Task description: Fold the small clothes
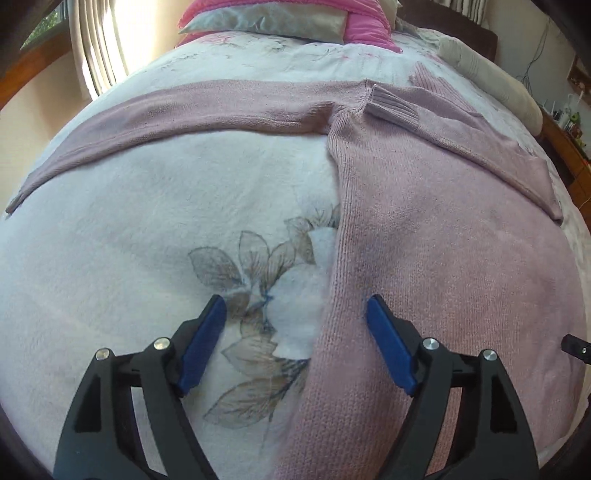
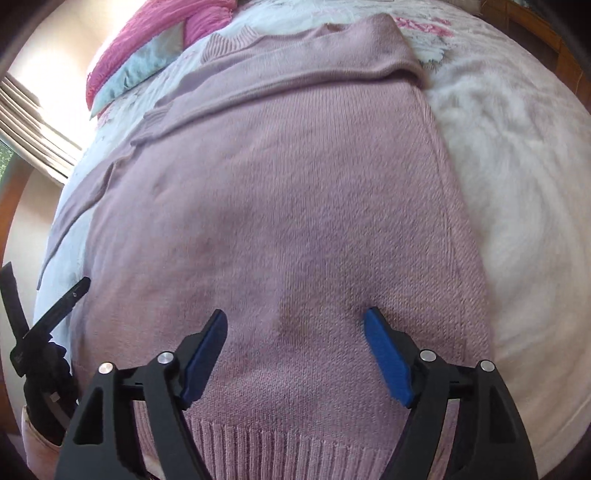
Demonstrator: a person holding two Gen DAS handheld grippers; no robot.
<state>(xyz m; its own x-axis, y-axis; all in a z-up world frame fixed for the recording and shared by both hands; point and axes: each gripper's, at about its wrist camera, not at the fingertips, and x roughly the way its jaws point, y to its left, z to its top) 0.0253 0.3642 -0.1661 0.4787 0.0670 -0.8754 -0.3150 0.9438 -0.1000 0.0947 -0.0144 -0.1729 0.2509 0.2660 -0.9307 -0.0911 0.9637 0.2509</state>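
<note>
The dusty-pink knitted sweater [image 2: 295,192] is spread flat on the white floral bedspread [image 1: 147,229], both the left gripper [image 1: 295,310] and right gripper [image 2: 295,321] are held spread and empty, so a grasp near its hem is judged next.

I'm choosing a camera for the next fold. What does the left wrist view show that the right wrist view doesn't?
Only the left wrist view shows the left sleeve stretched across the blanket, the floral print, and the sweater's left edge. Only the right wrist view shows the ribbed hem and the right edge. Both show the pink sweater, pillows, and open grippers.
</note>
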